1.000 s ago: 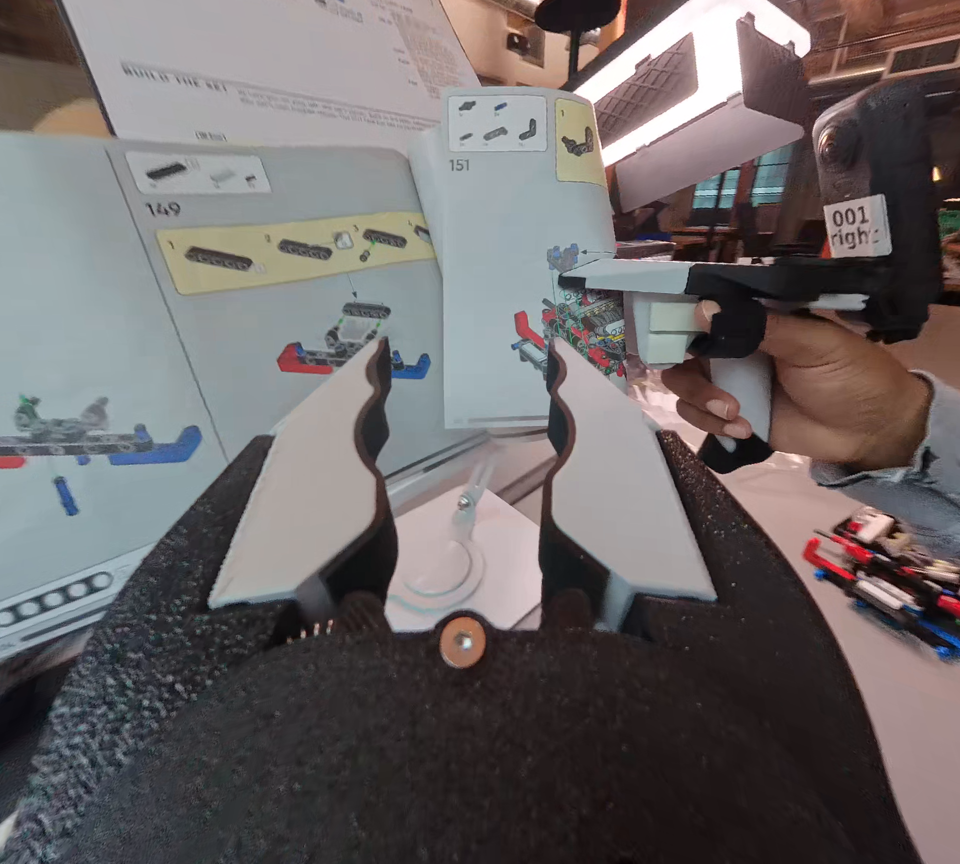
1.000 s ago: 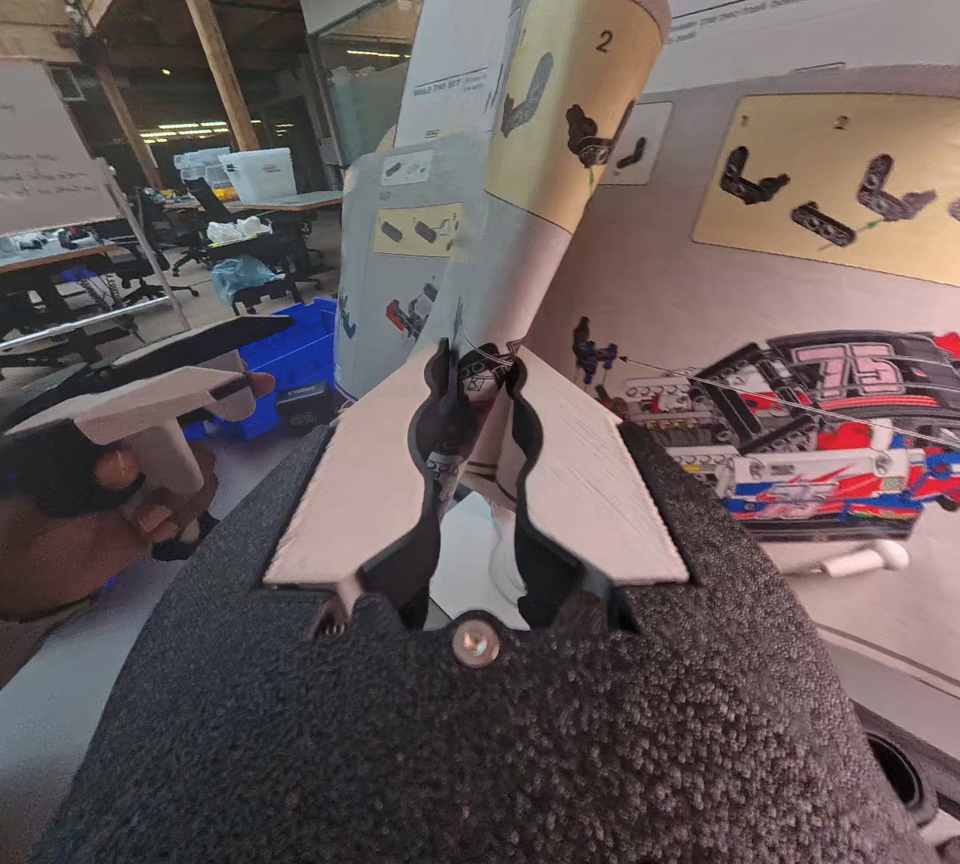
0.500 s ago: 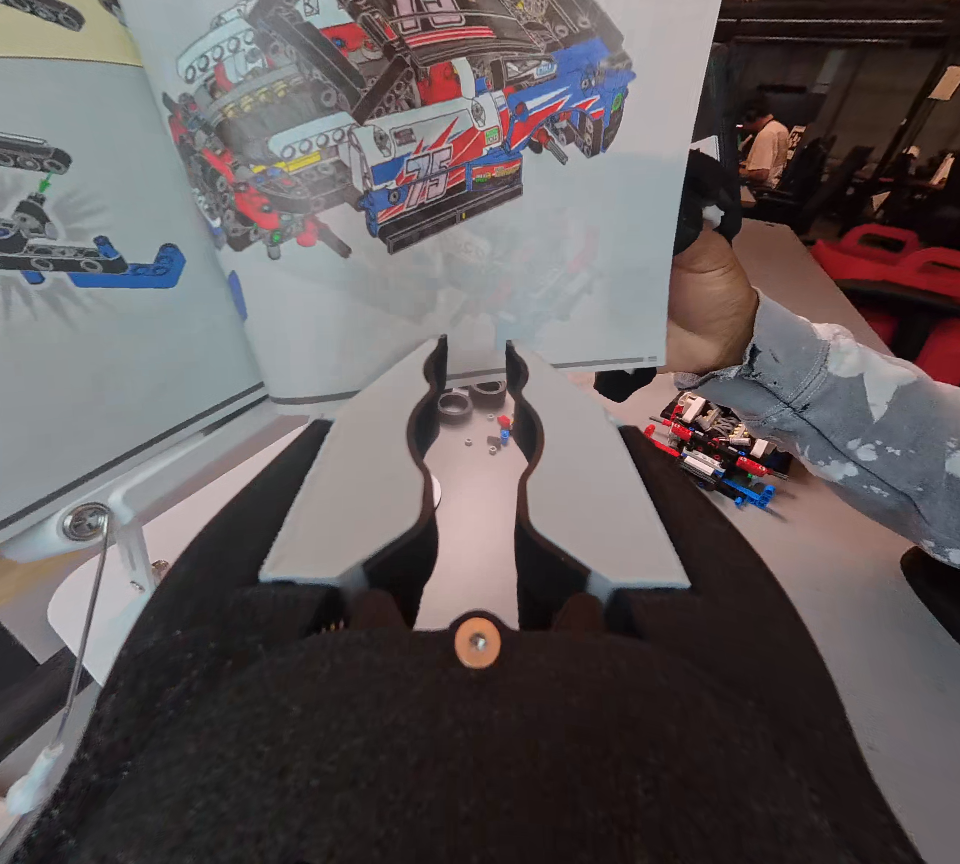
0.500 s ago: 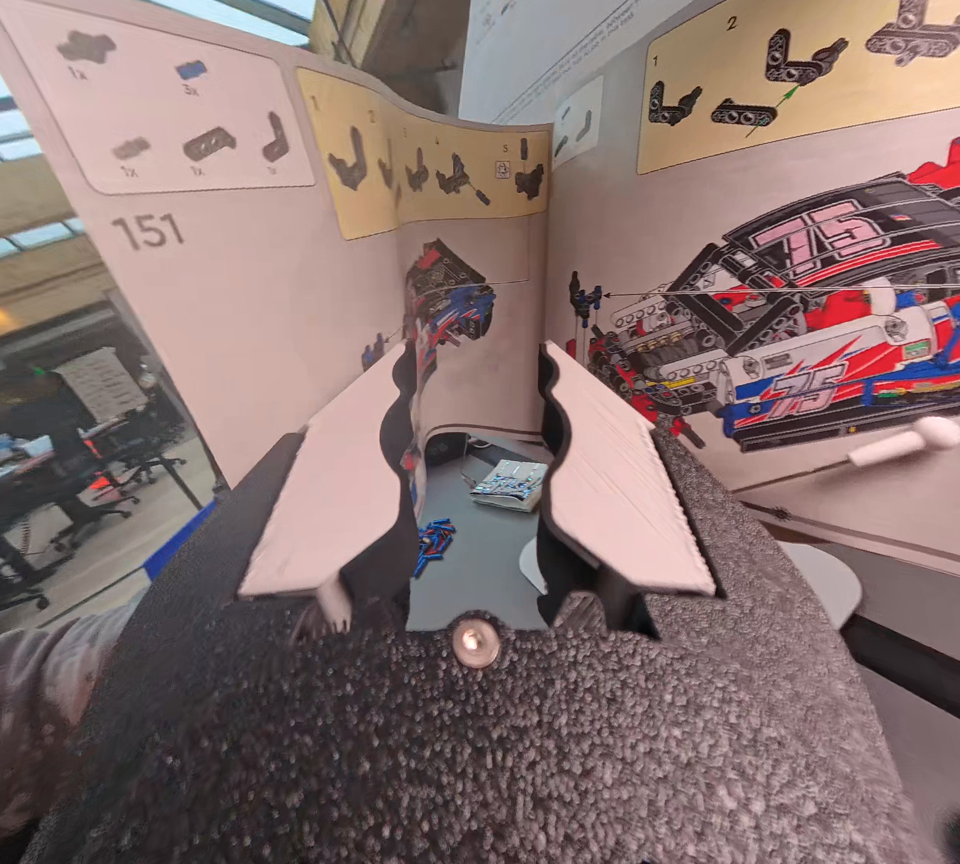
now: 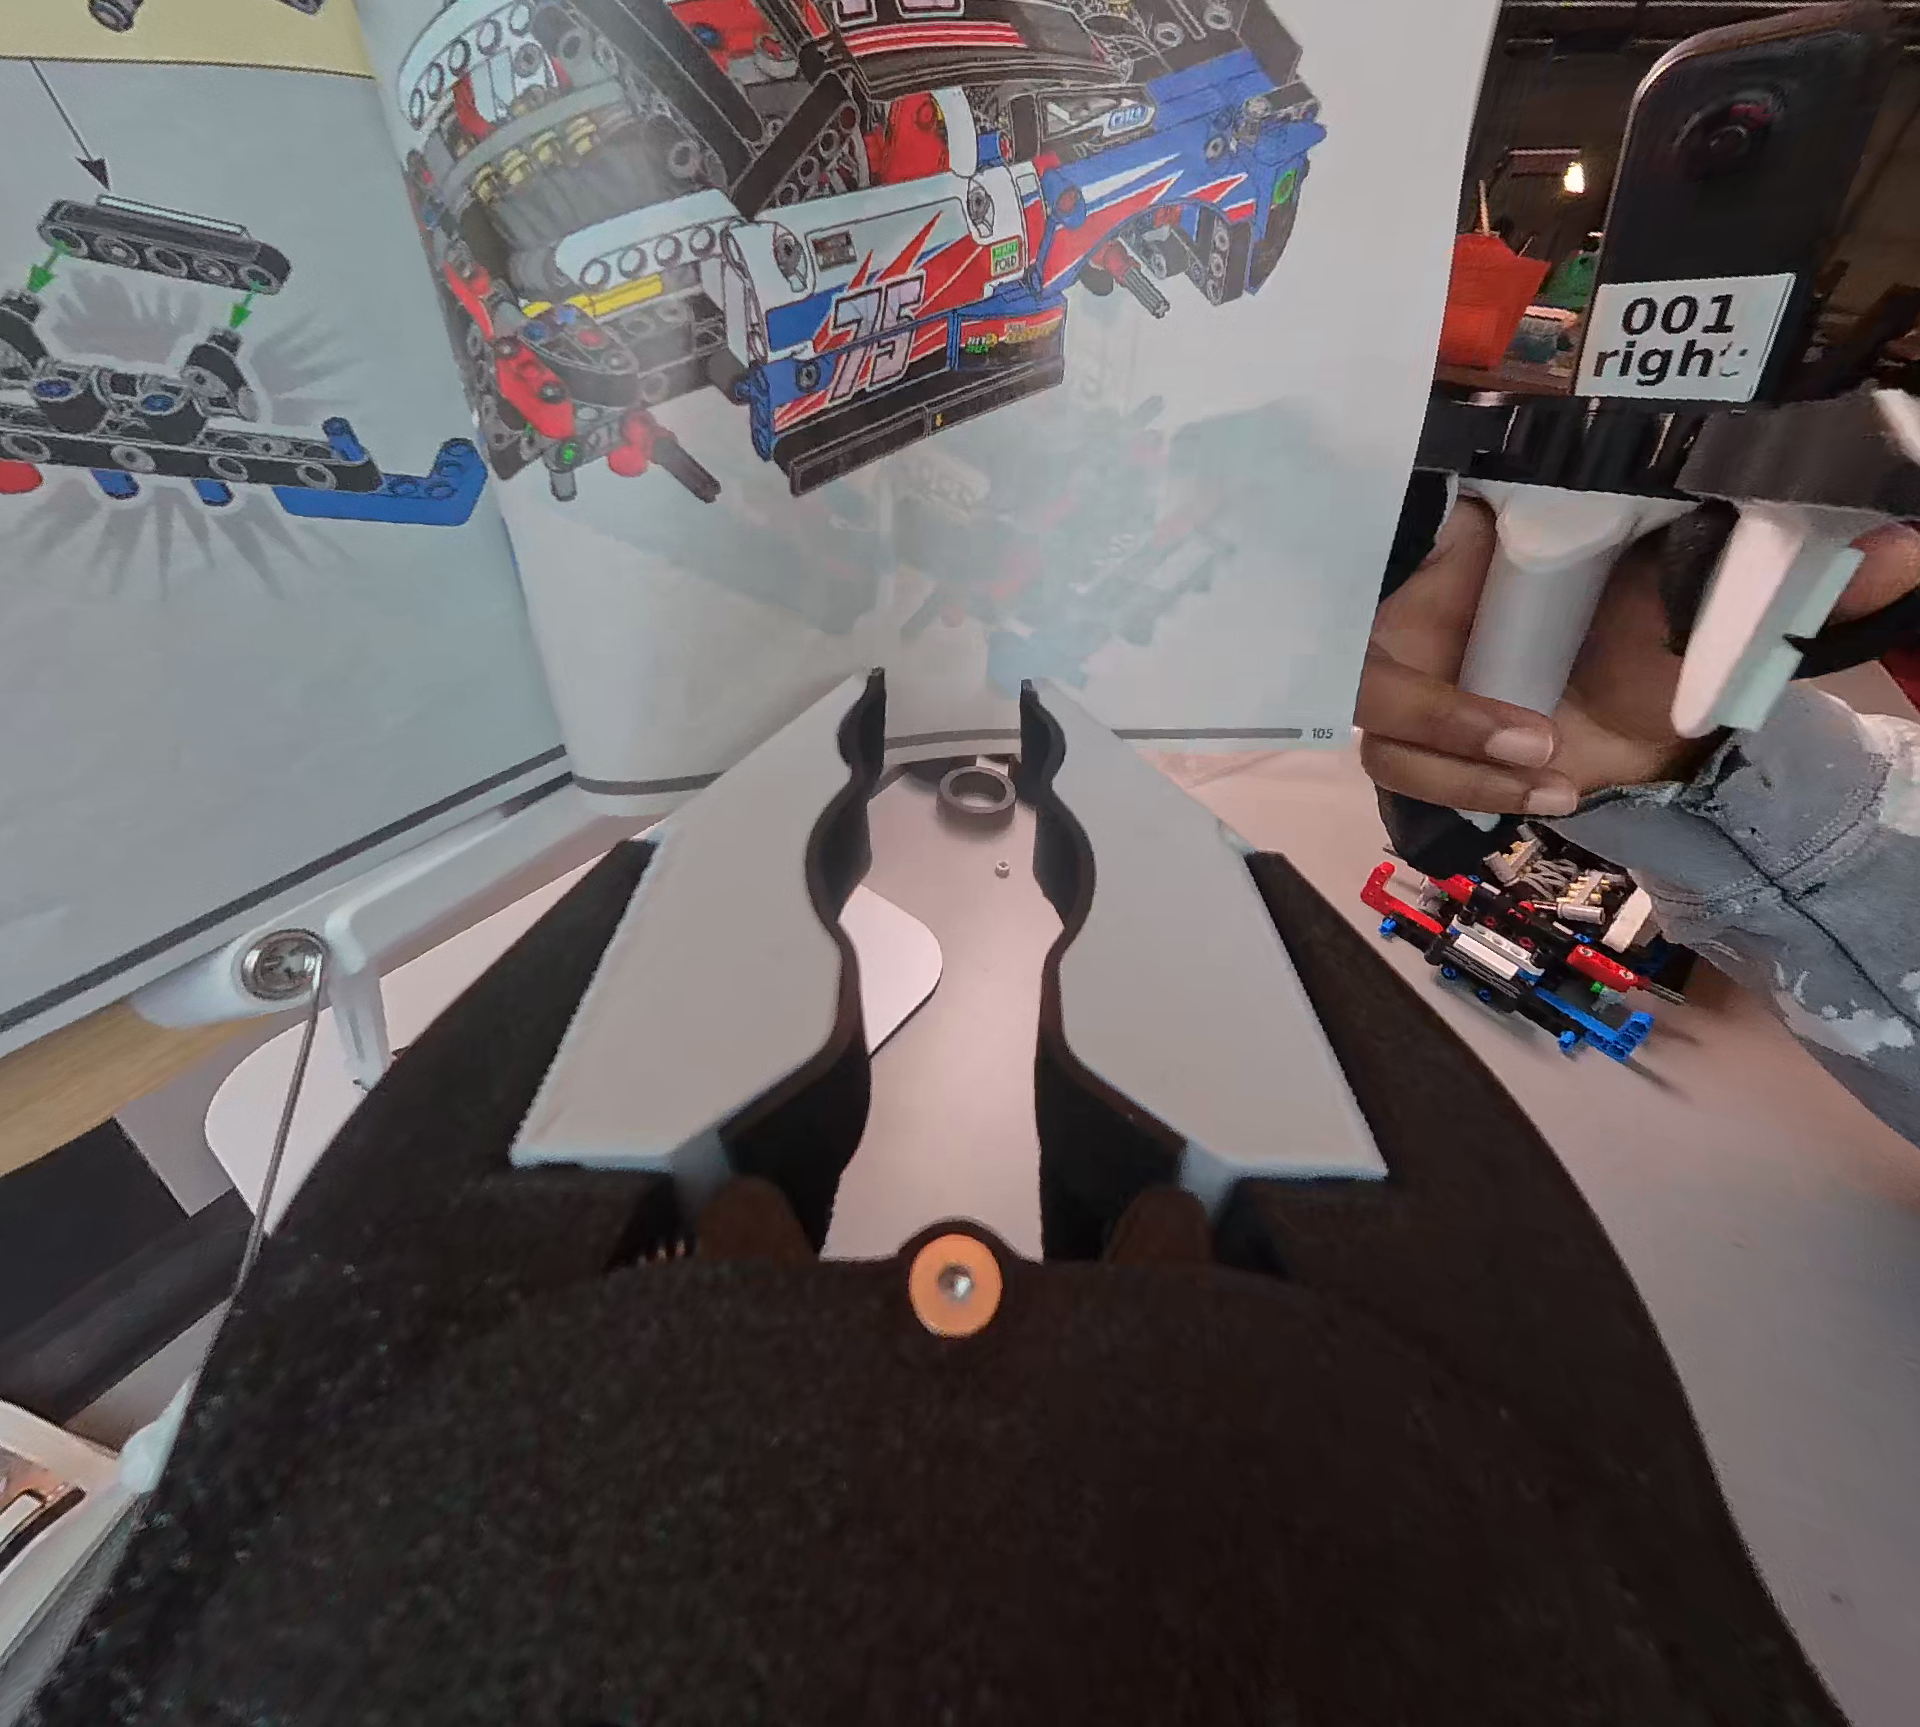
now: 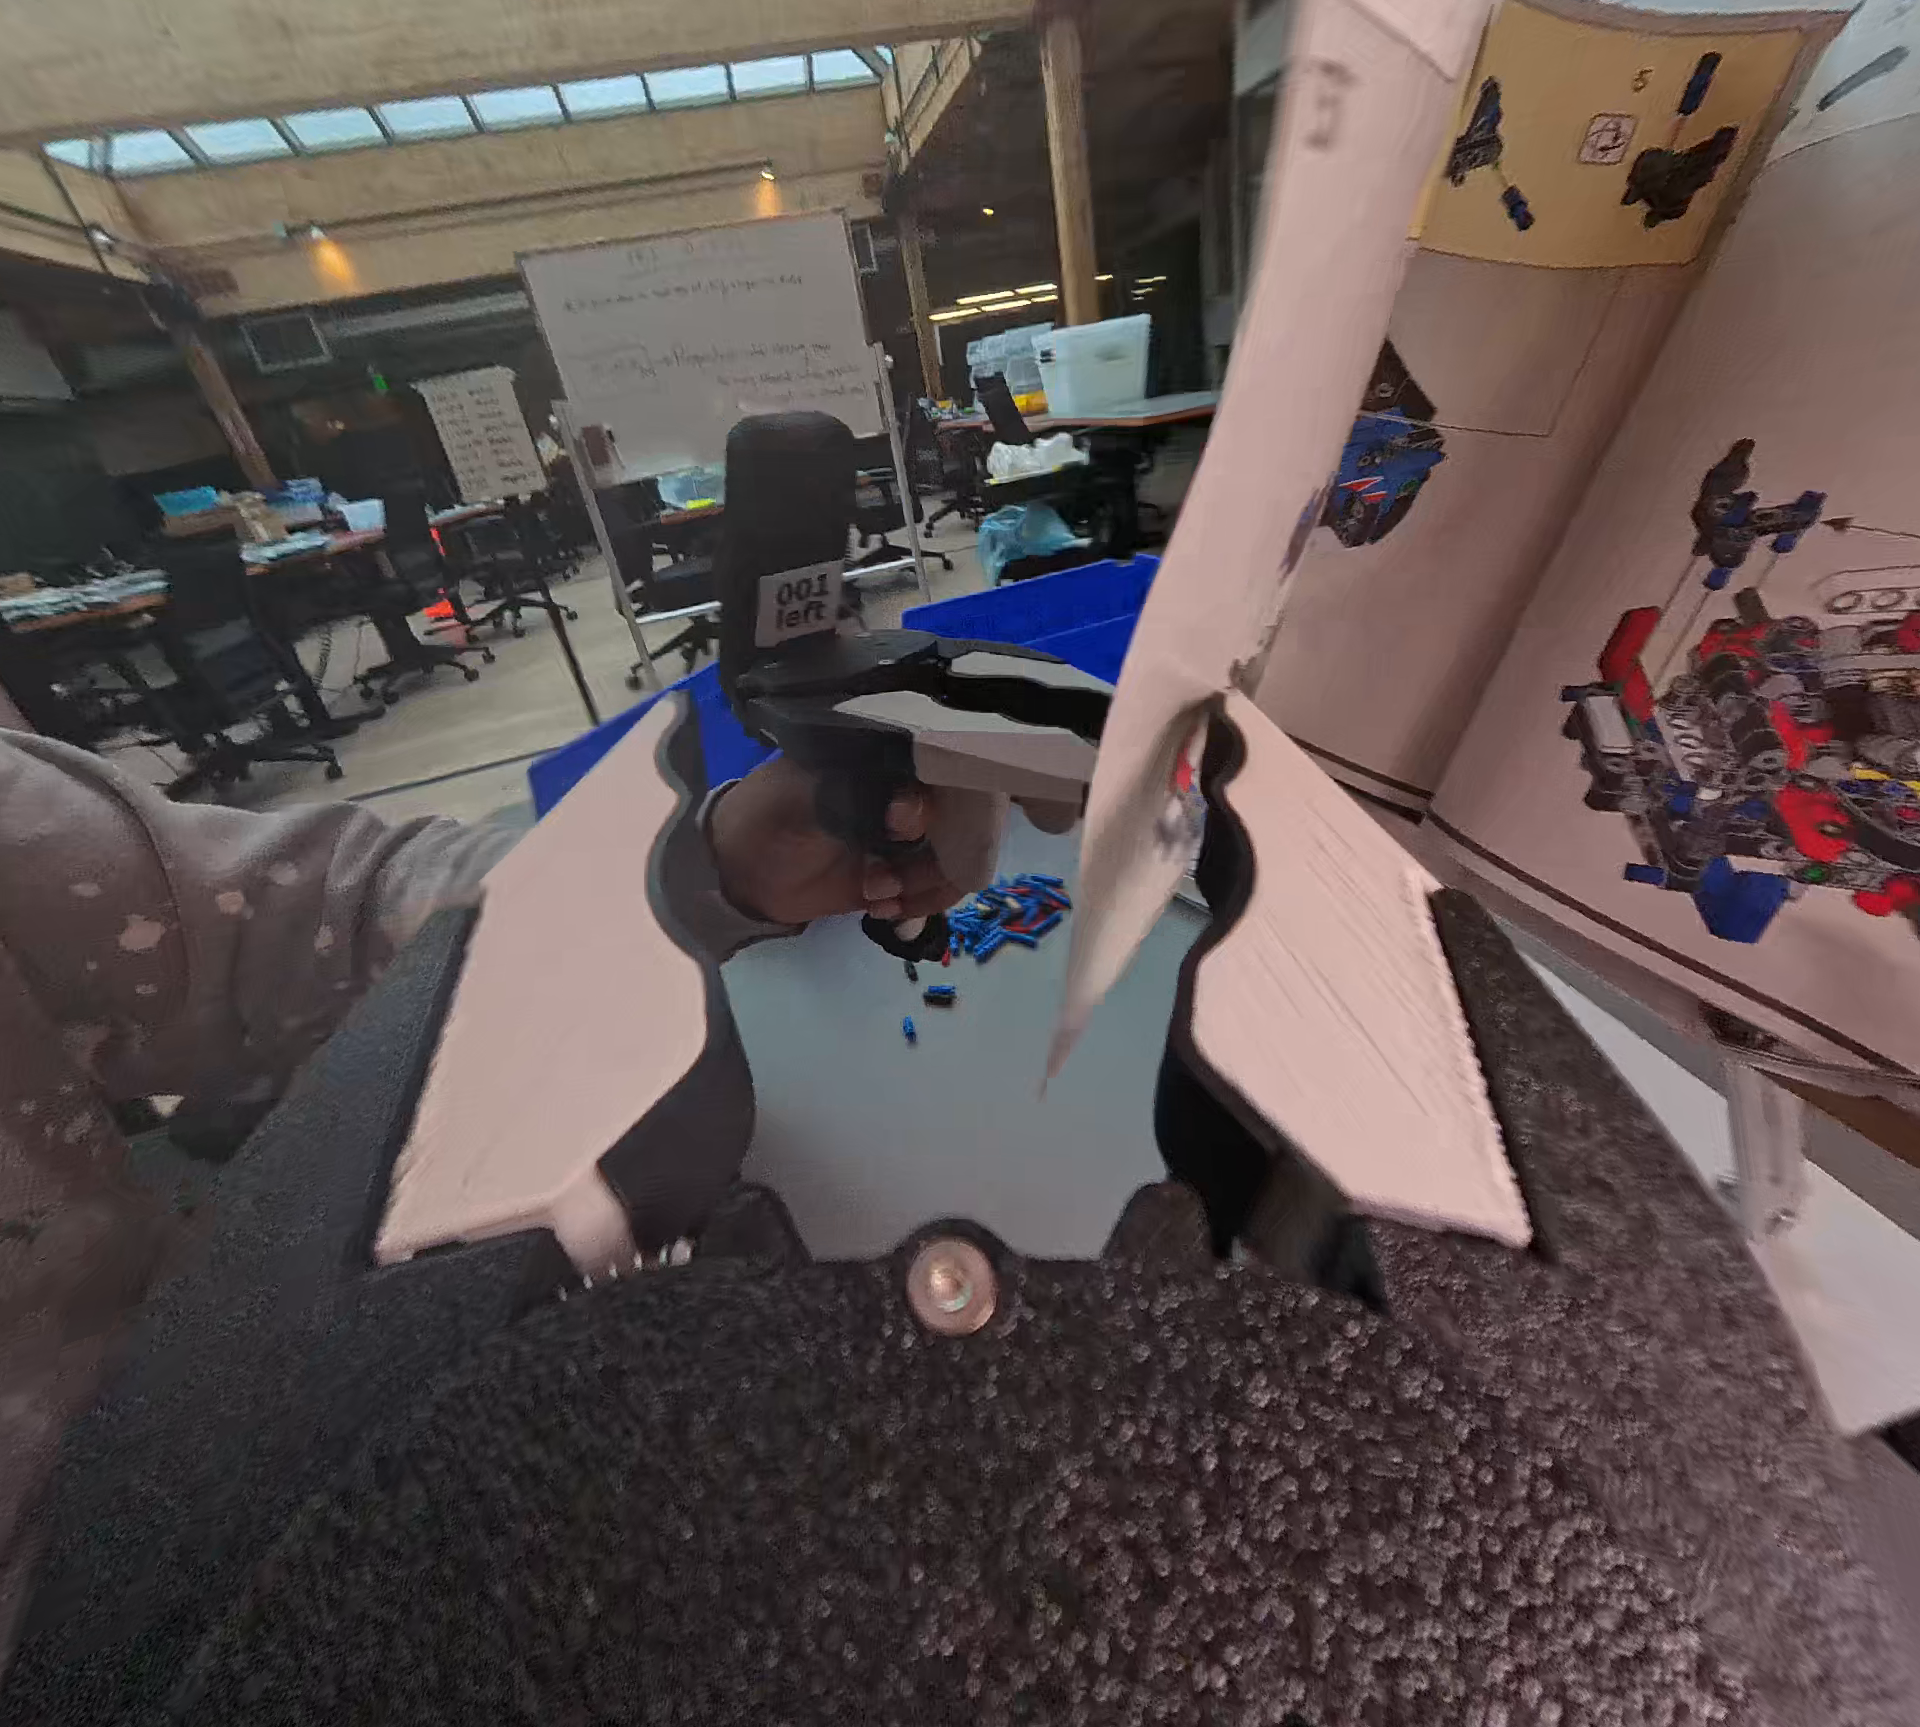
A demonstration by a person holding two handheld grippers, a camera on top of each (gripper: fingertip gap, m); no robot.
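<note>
An open building-instruction booklet (image 5: 208, 638) stands on a white stand (image 5: 343, 939). One page (image 5: 1143, 555) with a race car picture stands half turned. My left gripper (image 5: 951, 690) is open with a narrow gap and empty, its tips just below that page's bottom edge. My right gripper (image 6: 951, 711) is wide open. The loose page (image 6: 1247, 430) hangs between its jaws and rests against the right finger (image 6: 1309, 929). The right gripper's body (image 5: 1704, 223) and a hand show behind the page's right edge. The left gripper (image 6: 1018, 701) shows in the right wrist view.
A small partly built toy car (image 5: 1517, 934) lies on the grey table (image 5: 1558, 1262) at the right. A black ring (image 5: 977, 789) lies ahead of the left fingers. A heap of blue pins (image 6: 1003, 914) and a blue bin (image 6: 1029, 617) lie beyond the left gripper.
The right gripper, shut on the page's edge a second ago, has opened wide and let it go. The page has swung over. The left gripper has narrowed and now faces the turned page.
</note>
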